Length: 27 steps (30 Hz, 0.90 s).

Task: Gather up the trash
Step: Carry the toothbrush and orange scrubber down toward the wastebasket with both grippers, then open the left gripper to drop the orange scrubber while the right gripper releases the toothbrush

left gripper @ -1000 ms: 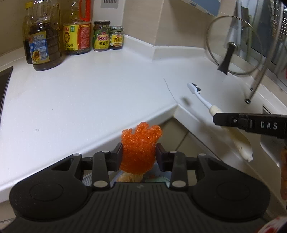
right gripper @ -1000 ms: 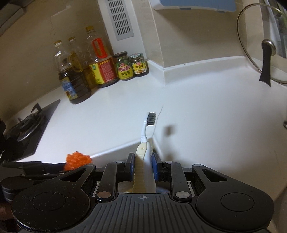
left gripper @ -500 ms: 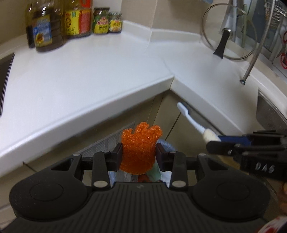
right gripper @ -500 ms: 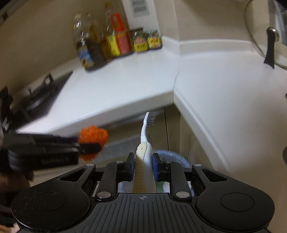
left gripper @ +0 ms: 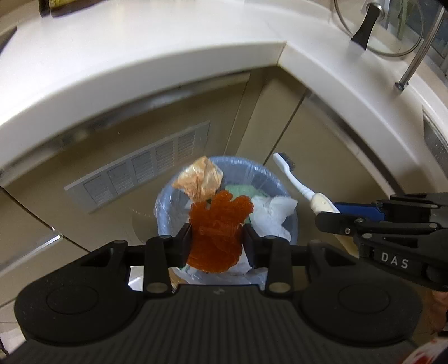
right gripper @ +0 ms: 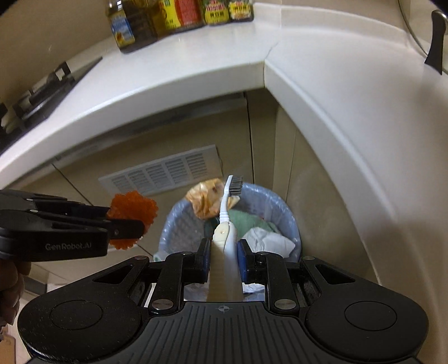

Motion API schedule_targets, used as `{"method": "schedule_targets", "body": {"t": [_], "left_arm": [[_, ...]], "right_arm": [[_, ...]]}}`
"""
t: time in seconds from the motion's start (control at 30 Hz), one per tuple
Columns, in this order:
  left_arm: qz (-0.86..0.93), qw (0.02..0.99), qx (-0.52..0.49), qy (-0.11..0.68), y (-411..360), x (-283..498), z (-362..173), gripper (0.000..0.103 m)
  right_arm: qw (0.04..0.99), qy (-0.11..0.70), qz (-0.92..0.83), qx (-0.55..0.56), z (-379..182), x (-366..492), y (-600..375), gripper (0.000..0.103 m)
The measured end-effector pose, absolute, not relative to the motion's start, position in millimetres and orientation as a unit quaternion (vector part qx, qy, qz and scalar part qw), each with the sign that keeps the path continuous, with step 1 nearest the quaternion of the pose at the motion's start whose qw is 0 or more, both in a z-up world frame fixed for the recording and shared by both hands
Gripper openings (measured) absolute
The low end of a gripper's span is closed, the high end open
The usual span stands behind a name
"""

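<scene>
My left gripper (left gripper: 217, 240) is shut on an orange bumpy sponge-like piece (left gripper: 219, 224) and holds it above a blue lined trash bin (left gripper: 165, 196) on the floor. From the right wrist view the same orange piece (right gripper: 131, 212) hangs left of the bin (right gripper: 179, 226), clamped in the left gripper (right gripper: 126, 226). My right gripper (right gripper: 223, 260) is shut on a white and cream toothbrush (right gripper: 225, 224), bristles pointing over the bin. The toothbrush (left gripper: 296, 182) also shows at the right of the left wrist view, beside the bin rim. The bin holds crumpled wrappers, green cloth and white paper.
A white L-shaped countertop (left gripper: 140, 56) overhangs beige cabinet doors with a vent grille (left gripper: 140, 173). Oil bottles and jars (right gripper: 179, 16) stand at the back, a stove (right gripper: 33, 95) at the left, a glass pot lid (left gripper: 372, 28) at the right.
Both grippers have sunk from counter height to below the counter edge, tilting downward. The bin has come fully into view beneath the orange piece and the toothbrush.
</scene>
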<state>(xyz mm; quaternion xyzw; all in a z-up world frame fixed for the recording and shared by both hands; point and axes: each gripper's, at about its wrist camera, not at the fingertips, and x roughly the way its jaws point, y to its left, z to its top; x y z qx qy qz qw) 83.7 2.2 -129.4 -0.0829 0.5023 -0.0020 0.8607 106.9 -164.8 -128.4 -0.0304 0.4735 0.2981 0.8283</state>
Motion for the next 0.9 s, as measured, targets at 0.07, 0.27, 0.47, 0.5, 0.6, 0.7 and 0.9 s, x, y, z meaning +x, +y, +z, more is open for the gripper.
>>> {"method": "schedule_targets", "body": {"t": [0.07, 0.27, 0.47, 0.5, 0.6, 0.7, 0.9], "left_arm": [[-0.002, 0.856, -0.086, 0.51, 1, 85, -136, 0.034], [-0.005, 0.85, -0.088, 0.519, -1, 89, -147, 0.034], [-0.005, 0.85, -0.088, 0.519, -2, 92, -148, 0.034], [-0.006, 0.85, -0.088, 0.519, -2, 92, -148, 0.034], [-0.006, 0.85, -0.089, 0.519, -1, 95, -149, 0.034], [-0.006, 0.85, -0.092, 0.519, 0, 98, -152, 0.034], [-0.005, 0.848, -0.099, 0.521, 4, 112, -170, 0.034]], "right_arm": [[0.825, 0.479, 0.298, -0.032, -134, 107, -165, 0.021], [0.822, 0.486, 0.295, -0.034, -140, 113, -165, 0.021], [0.823, 0.486, 0.293, -0.036, -142, 120, -163, 0.021], [0.823, 0.486, 0.292, -0.036, -142, 120, -163, 0.021], [0.824, 0.486, 0.29, -0.037, -143, 122, -161, 0.021], [0.824, 0.487, 0.286, -0.039, -147, 125, -159, 0.021], [0.825, 0.491, 0.277, -0.045, -166, 133, -150, 0.021]]}}
